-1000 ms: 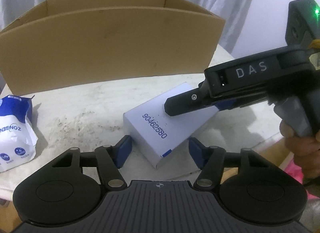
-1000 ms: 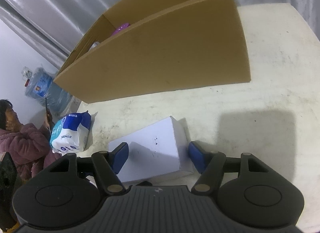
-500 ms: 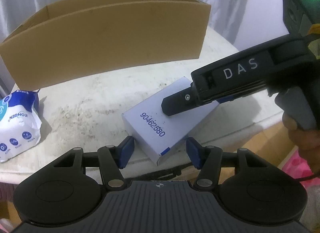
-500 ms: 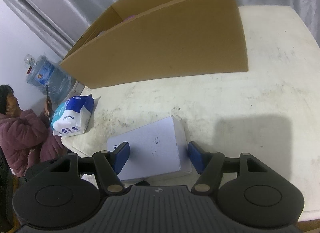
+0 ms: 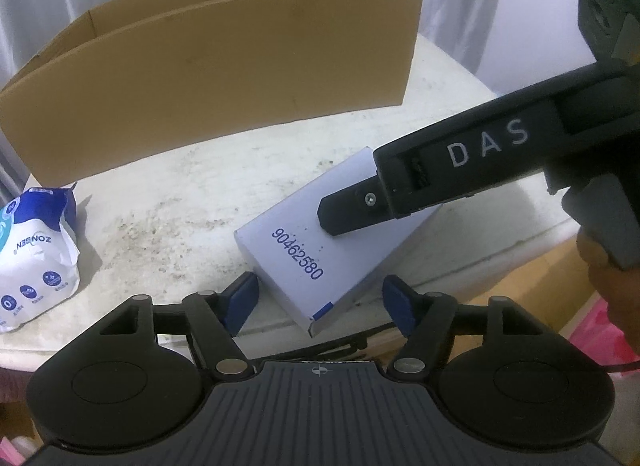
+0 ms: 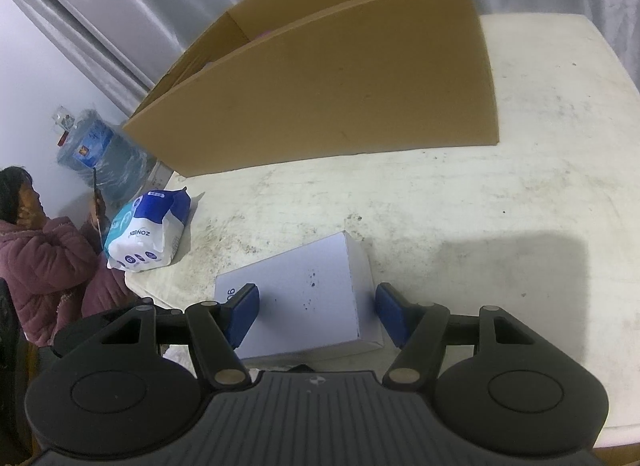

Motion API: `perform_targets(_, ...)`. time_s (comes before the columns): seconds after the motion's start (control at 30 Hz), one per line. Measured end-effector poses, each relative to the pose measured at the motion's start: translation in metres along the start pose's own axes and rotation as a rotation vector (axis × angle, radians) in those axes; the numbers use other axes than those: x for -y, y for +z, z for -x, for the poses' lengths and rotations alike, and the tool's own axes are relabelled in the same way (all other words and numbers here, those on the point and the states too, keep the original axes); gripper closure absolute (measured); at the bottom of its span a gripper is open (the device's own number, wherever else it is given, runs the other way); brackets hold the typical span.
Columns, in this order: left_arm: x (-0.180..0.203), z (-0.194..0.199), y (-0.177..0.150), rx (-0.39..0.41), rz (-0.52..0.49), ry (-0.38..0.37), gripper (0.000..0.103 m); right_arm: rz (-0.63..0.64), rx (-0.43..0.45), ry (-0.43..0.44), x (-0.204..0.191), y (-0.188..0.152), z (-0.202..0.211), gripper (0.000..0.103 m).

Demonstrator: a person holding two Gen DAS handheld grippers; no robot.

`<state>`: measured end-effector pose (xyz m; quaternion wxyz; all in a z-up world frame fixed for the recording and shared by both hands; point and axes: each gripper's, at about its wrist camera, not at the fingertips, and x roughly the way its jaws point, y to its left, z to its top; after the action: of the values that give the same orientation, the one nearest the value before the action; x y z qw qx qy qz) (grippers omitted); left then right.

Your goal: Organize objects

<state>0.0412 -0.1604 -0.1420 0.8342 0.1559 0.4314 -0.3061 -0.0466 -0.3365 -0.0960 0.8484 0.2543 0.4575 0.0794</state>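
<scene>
White carton (image 5: 304,234), stamped with a blue number, flat on the counter (image 5: 192,193) at its near edge, one corner jutting past the rim. Probably left that way so both tools can get at it from the open side.

Right gripper (image 6: 316,304) astride the carton across its short width, fingers (image 6: 386,306) spread and angled down. Left pad against or over the carton's left edge, right pad standing just off the right wall with a sliver of counter between. Reads as a bracket, not a squeeze: no firm pinch to be seen.

Left gripper (image 5: 320,302) low at the counter's rim, fingers (image 5: 242,300) spread and just widened further. Overhanging corner framed between the blue pads but touched by neither. Looks like a let-go, or a wider setting for a fresh bite on the angled corner.

Behind, well apart from the carton, the open brown cardboard box (image 5: 224,77), likely the destination. Blue-and-white tissue pack (image 5: 36,258) off at the counter's left end, untouched.

Next step, by judgement: closing the right pads squarely before any lift, since a loose hold on smooth card invites a slip.
</scene>
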Motion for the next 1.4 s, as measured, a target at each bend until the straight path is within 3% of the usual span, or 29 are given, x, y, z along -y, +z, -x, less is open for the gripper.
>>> perform_targets(0.2,0.004,0.000,0.003,-0.004,0.018,0.008,0.030,-0.008,0.006,0.004,0.001,-0.001,0.000,0.035)
perform_targets(0.87,0.013,0.003,0.000,-0.004,0.057,0.032,0.037,-0.015,0.004,-0.019,-0.001,-0.001,0.001,0.035)
perform_targets(1.17,0.021,0.000,-0.002,0.006,0.048,0.039,0.029,-0.024,0.008,-0.014,0.000,-0.003,0.002,0.034)
perform_targets(1.4,0.021,0.007,-0.003,0.018,0.065,0.041,0.031,-0.033,0.008,-0.024,-0.003,-0.003,0.002,0.034)
